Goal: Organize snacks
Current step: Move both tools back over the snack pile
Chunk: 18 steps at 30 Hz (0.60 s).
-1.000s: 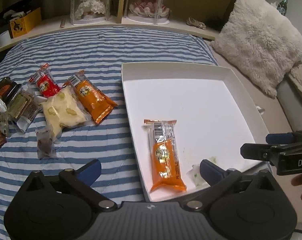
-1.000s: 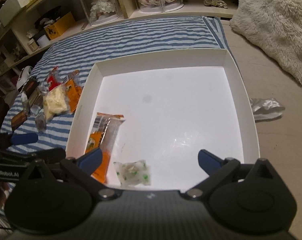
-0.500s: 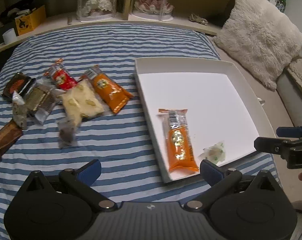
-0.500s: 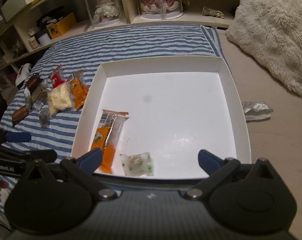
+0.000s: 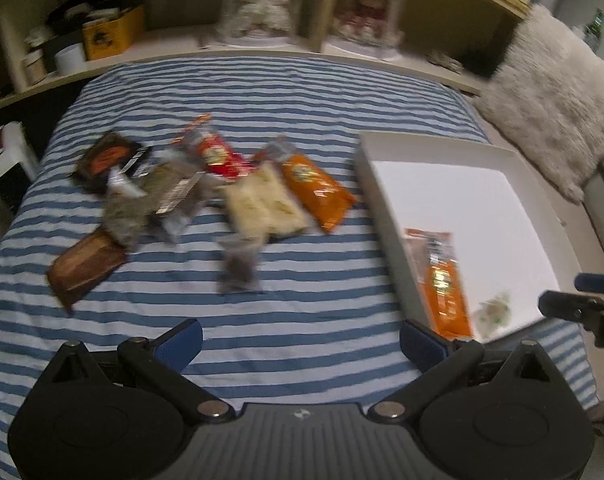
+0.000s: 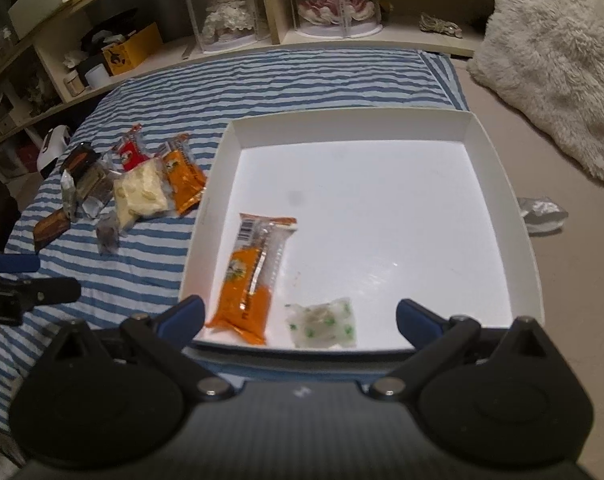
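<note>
A white box (image 6: 498, 184) lies on the striped bedspread (image 5: 302, 92) and holds an orange snack packet (image 6: 251, 276) and a small clear green-printed packet (image 6: 324, 322). Left of the box lies a cluster of snacks: an orange packet (image 5: 316, 188), a pale yellow one (image 5: 263, 204), a red one (image 5: 215, 156), dark brown ones (image 5: 83, 268) and a small grey one (image 5: 239, 266). My left gripper (image 5: 299, 344) is open and holds nothing, above the bedspread near the box's near left corner. My right gripper (image 6: 299, 320) is open over the box's near edge.
A fluffy white cushion (image 6: 558, 56) lies to the right. Shelves at the back hold doll display cases (image 6: 225, 12), a yellow box (image 6: 131, 48) and small jars. A crumpled silvery wrapper (image 6: 542, 214) rests on the beige surface right of the box.
Both grippers have pulled back from the box. The left view has swung left, bringing the snack cluster toward the centre and the box to the right edge.
</note>
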Available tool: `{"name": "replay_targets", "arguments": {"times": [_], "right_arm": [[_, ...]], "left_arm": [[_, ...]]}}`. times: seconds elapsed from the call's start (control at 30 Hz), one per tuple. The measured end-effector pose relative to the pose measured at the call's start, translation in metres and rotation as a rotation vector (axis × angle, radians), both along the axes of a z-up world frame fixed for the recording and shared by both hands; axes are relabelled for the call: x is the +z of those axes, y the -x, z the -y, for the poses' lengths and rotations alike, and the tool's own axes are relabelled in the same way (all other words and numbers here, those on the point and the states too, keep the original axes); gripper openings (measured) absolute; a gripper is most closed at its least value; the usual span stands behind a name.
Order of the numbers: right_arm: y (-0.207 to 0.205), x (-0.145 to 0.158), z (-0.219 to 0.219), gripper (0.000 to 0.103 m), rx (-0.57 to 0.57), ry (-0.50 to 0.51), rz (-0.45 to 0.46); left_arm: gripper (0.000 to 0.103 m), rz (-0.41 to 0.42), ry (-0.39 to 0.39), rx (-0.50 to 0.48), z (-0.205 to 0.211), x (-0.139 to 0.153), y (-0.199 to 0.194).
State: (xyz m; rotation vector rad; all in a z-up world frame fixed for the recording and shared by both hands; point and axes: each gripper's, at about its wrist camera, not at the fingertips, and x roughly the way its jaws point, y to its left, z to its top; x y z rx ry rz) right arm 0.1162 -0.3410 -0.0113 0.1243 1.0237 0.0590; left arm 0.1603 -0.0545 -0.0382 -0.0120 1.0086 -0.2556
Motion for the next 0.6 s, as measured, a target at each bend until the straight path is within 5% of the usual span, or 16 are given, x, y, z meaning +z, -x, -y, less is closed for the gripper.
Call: {"name": "replay_targets", "arguments": {"times": [0.6], "right_arm": [[-0.046, -0.022, -0.096, 0.103, 0.108, -0.067, 0.080]], "left_arm": [[0.103, 0.050, 0.026, 0.217, -0.110, -0.007, -0.032]]}}
